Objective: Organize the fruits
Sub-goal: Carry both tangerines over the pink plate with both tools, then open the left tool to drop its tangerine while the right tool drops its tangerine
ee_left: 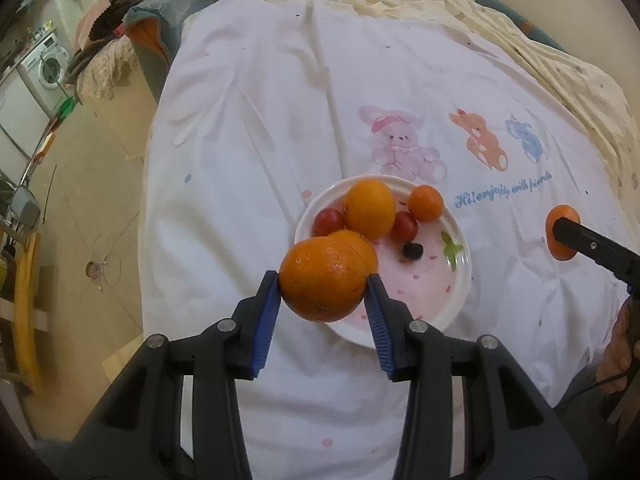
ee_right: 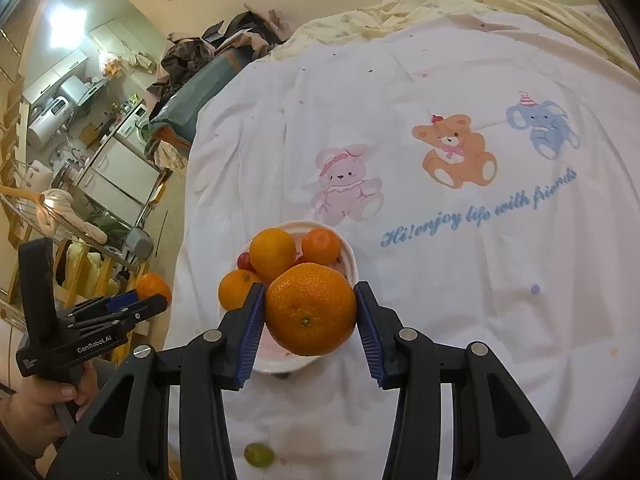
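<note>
Fruit mostly sits on the white round plate (ee_left: 460, 280), mid-frame. Left gripper (ee_left: 323, 280) and right gripper (ee_right: 310, 308) each squeeze an orange above it. Small green grape (ee_right: 259, 455), perhaps, waits.

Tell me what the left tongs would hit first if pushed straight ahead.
Probably the smaller orange on the plate, just beyond the orange the left tongs hold; depth is uncertain.
</note>
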{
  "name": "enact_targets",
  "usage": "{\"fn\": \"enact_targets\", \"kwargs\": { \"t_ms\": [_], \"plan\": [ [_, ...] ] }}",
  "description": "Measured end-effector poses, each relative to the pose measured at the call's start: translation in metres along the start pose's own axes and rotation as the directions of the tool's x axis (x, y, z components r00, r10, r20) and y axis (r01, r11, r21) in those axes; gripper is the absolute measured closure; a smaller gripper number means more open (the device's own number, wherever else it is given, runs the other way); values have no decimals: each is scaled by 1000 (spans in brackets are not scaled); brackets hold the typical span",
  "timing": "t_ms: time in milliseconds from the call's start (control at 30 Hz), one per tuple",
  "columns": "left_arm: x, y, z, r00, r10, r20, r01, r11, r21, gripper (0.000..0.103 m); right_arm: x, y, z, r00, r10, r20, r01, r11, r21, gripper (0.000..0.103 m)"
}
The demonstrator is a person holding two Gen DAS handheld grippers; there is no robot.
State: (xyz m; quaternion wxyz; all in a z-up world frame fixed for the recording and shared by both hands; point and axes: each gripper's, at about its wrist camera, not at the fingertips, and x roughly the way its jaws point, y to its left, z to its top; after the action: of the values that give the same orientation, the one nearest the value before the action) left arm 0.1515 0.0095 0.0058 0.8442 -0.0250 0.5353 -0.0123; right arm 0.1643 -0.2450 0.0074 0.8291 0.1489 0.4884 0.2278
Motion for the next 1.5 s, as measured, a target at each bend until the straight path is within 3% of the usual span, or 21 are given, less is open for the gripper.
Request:
{"fn": "enact_targets", "kwargs": {
  "t_ms": [267, 567, 867, 1067, 1500],
  "plan": [
    [29, -16, 15, 999, -28, -41, 28, 999, 21, 64, 39, -9, 13, 997, -15, -74, 15, 1000, 1, 57],
    [51, -46, 19, 998, -31, -54, 37, 992, 124, 64, 75, -12, 15, 989, -34, -146, 31, 999, -20, 57],
    [74, -58, 21, 995, -35, -91, 48, 987, 152, 64, 101, -20, 11, 980, 14, -198, -4, 999, 49, 56],
    [78, -66, 18, 996, -24, -88, 40, 982, 183, 64, 107, -21, 8, 976, 1, -219, 11, 998, 56, 56],
    [81, -63, 19, 995, -35, -92, 49, 986, 157, 64, 109, -21, 5, 974, -5, -225, 20, 998, 62, 55]
  ]
}}
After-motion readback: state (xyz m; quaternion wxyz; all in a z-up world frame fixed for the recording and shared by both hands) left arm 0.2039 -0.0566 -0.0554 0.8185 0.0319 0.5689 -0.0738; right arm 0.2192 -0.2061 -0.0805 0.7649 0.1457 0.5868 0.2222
